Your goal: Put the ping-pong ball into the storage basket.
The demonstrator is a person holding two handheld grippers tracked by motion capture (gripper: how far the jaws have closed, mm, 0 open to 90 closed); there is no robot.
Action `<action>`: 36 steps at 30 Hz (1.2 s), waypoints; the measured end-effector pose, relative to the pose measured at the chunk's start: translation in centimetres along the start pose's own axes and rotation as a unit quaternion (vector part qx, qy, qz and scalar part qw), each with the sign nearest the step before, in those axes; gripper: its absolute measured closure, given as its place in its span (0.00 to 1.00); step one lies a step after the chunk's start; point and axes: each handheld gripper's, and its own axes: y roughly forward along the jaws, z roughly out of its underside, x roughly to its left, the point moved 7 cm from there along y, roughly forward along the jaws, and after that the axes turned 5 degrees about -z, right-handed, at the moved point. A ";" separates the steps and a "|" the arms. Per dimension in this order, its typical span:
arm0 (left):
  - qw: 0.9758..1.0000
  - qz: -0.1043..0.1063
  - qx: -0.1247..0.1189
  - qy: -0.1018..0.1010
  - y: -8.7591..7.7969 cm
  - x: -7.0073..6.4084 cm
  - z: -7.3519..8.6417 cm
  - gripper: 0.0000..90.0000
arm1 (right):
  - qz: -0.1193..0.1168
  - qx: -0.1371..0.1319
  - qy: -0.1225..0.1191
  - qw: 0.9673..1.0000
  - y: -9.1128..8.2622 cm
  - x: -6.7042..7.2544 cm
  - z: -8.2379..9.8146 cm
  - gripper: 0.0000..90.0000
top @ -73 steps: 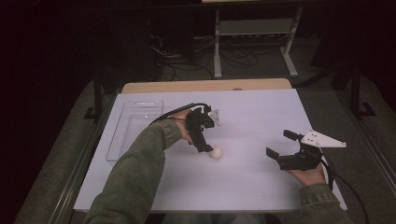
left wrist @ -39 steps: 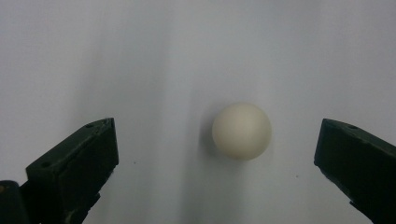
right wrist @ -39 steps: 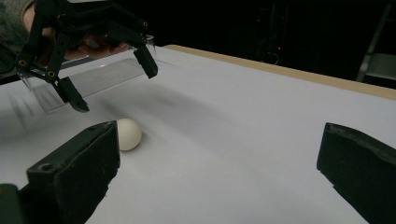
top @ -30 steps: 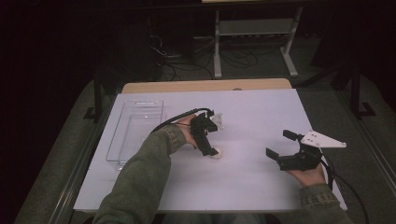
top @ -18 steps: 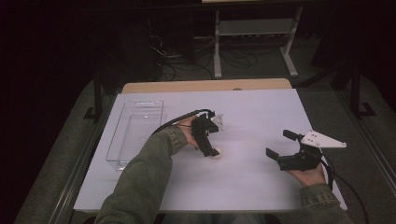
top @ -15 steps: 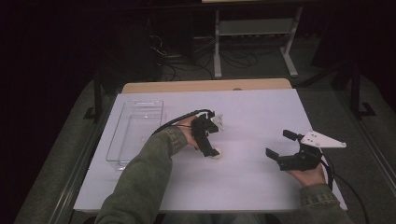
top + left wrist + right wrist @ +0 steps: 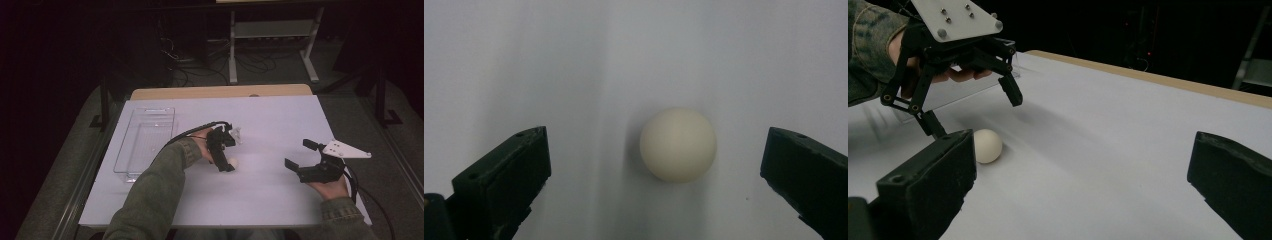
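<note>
A cream ball (image 7: 233, 163) rests on the white table sheet (image 7: 270, 120). My left gripper (image 7: 226, 161) hovers over it, pointing down, open. In the left gripper view the ball (image 7: 678, 145) lies between the two wide-apart jaws, a little right of centre and touching neither. My right gripper (image 7: 300, 155) is held open at the right of the table, empty, aimed toward the ball. Its own view has the ball (image 7: 987, 145) just past its left jaw, with the left gripper (image 7: 977, 114) spread above the ball.
A clear plastic tray (image 7: 145, 142) stands at the left of the sheet, beside the left forearm. A wooden table edge (image 7: 220, 92) runs along the back. A white shelf rack (image 7: 272, 35) and cables stand on the dark floor beyond.
The left gripper has shifted toward the person and slightly right, down over the ball. The ball and the right gripper have stayed put.
</note>
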 end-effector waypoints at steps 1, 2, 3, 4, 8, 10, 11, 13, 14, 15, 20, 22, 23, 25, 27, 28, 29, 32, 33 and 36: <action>1.000 0.001 0.000 -0.002 0.0 0.0 0.0 0.00 | 0.000 0.000 0.001 1.000 0.0 0.0 0.0 0.00; 1.000 0.003 0.000 -0.002 0.0 0.0 0.1 0.00 | 0.000 0.000 0.001 1.000 0.0 0.0 0.0 0.00; 1.000 0.003 -0.001 -0.004 0.1 0.0 0.1 0.00 | -0.001 0.001 0.000 1.000 0.0 0.0 0.0 0.00; 1.000 0.003 -0.004 -0.004 0.1 0.0 0.1 0.03 | -0.001 0.001 0.000 1.000 0.1 0.0 0.0 0.00; 1.000 0.008 -0.004 -0.007 0.3 -0.1 0.4 0.07 | 0.000 0.002 0.000 1.000 0.0 0.0 0.1 0.00; 1.000 0.007 0.001 -0.003 0.4 -0.2 0.5 0.08 | 0.001 0.001 0.001 1.000 0.0 0.0 0.0 0.00; 1.000 0.006 0.004 0.000 0.5 -0.2 0.6 0.08 | 0.001 0.001 0.001 1.000 0.0 0.0 0.0 0.00; 1.000 0.005 0.006 0.002 0.6 -0.3 0.7 0.09 | 0.001 0.001 0.001 1.000 0.0 0.0 0.0 0.00; 1.000 0.006 0.006 0.004 0.6 -0.3 0.7 0.12 | 0.001 0.001 0.001 1.000 0.0 0.0 0.0 0.00; 1.000 0.008 0.007 0.004 0.6 -0.3 0.7 0.14 | 0.001 0.002 0.001 1.000 0.0 0.0 0.1 0.00; 1.000 0.007 0.008 0.005 0.7 -0.3 0.7 0.17 | 0.002 0.002 0.001 1.000 0.0 0.0 0.1 0.00; 1.000 0.004 0.009 0.006 0.8 -0.4 0.7 0.19 | 0.002 0.002 0.001 1.000 0.0 0.0 0.1 0.00; 1.000 0.003 0.010 0.006 0.8 -0.4 0.7 0.20 | 0.002 0.002 0.001 1.000 0.0 0.0 0.1 0.00; 1.000 0.002 0.012 0.007 0.9 -0.4 0.7 0.20 | 0.002 0.002 0.001 1.000 0.0 0.0 0.1 0.00; 1.000 0.000 0.018 0.007 1.0 -0.4 0.8 0.21 | 0.002 0.002 0.001 1.000 0.0 0.0 0.1 0.00; 1.000 0.002 0.020 0.008 1.1 -0.4 0.9 0.22 | 0.002 0.002 0.001 1.000 0.0 0.0 0.1 0.00; 1.000 0.002 0.021 0.009 1.1 -0.5 0.9 0.23 | 0.002 0.002 0.001 1.000 0.0 0.0 0.1 0.00; 1.000 0.000 0.022 0.011 1.2 -0.5 0.8 0.26 | 0.001 0.002 0.002 1.000 0.0 0.0 0.1 0.00; 1.000 -0.001 0.022 0.011 1.2 -0.5 0.8 0.27 | 0.001 0.002 0.002 1.000 0.0 0.0 0.1 0.00; 1.000 -0.001 0.022 0.013 1.3 -0.6 0.8 0.30 | 0.002 0.001 0.002 1.000 0.0 0.0 0.0 0.00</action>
